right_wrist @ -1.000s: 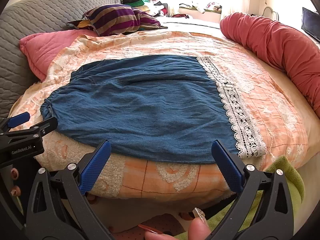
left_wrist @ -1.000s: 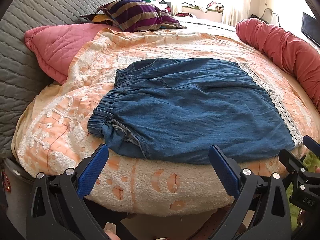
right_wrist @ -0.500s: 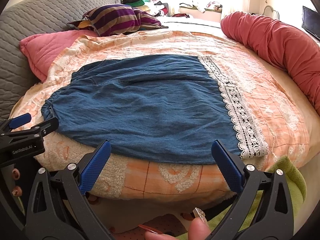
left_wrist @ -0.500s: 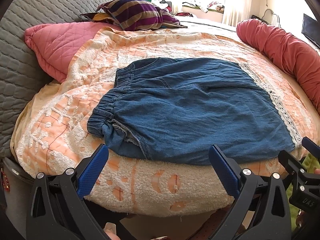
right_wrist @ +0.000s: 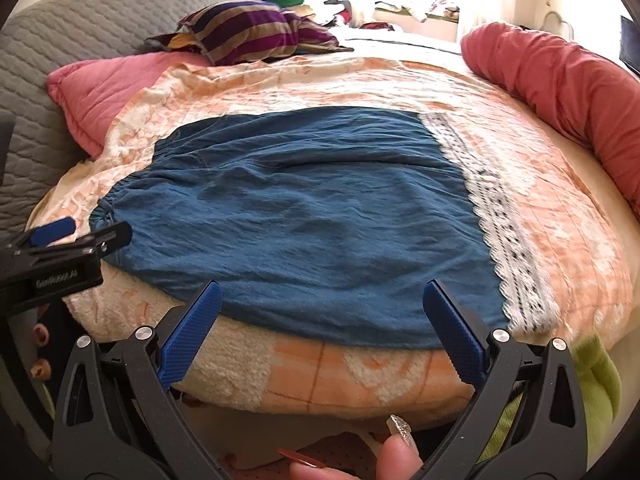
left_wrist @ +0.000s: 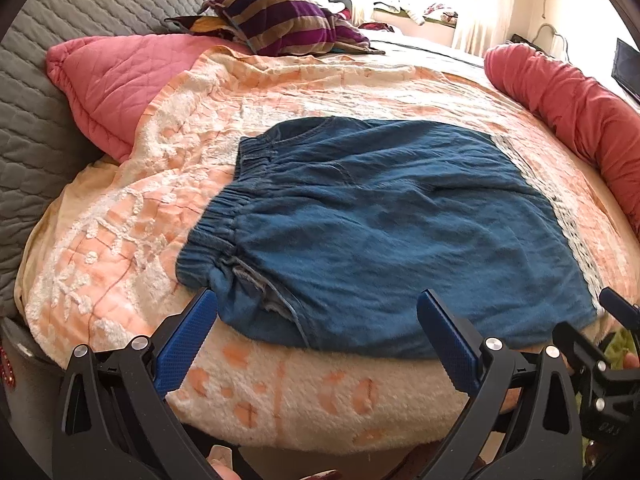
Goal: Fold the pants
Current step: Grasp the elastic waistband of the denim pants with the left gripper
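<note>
Blue denim pants (left_wrist: 384,220) lie flat on the bed, with the elastic waistband (left_wrist: 224,212) to the left and a white lace hem (right_wrist: 500,216) to the right. They also show in the right wrist view (right_wrist: 304,216). My left gripper (left_wrist: 318,332) is open and empty, its blue pads just short of the pants' near edge by the waistband corner. My right gripper (right_wrist: 322,320) is open and empty at the near edge, left of the lace hem. Each gripper shows at the side of the other's view.
The pants rest on a peach and white blanket (left_wrist: 132,216) over the bed. A pink pillow (left_wrist: 108,80), a grey quilted headboard (left_wrist: 32,128), a striped cushion (left_wrist: 288,20) and a red bolster (right_wrist: 560,80) ring the bed. A green cloth (right_wrist: 596,380) hangs at the near right.
Both grippers have moved slightly forward toward the pants' near edge. The jaws stay open and the pants have not moved.
</note>
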`<state>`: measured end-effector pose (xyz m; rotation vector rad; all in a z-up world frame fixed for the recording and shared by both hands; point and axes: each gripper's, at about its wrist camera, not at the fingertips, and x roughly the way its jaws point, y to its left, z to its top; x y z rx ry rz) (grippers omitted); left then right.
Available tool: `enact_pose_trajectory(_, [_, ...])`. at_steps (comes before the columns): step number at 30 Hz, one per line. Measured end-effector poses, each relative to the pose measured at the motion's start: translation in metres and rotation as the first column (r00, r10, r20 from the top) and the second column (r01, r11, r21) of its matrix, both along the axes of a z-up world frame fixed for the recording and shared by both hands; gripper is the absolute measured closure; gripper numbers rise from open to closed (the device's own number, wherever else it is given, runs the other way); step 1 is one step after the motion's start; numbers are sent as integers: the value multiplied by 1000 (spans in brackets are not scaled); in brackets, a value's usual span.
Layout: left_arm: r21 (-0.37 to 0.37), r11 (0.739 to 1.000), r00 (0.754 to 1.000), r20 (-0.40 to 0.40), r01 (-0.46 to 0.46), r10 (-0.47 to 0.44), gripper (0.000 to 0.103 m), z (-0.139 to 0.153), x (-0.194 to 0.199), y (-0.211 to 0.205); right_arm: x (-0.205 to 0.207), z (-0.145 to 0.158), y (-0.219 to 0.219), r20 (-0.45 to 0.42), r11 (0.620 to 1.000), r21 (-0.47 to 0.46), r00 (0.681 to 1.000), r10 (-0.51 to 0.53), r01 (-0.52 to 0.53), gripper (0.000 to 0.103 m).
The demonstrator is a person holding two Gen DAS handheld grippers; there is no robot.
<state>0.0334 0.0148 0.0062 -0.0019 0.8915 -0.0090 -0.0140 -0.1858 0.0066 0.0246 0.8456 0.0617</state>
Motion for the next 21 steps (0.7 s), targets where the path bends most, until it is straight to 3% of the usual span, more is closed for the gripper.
enact_pose_trajectory(7, [-3,998,998,-4,-58,58,4,5,38,29,43,4,12,-28,997,48,998,63,-62,8])
enact_pose_trajectory(21, [-20,997,997,-29,-76,75,4,13,139,75,147,13,27,-47,986,23,985,165,-164,8])
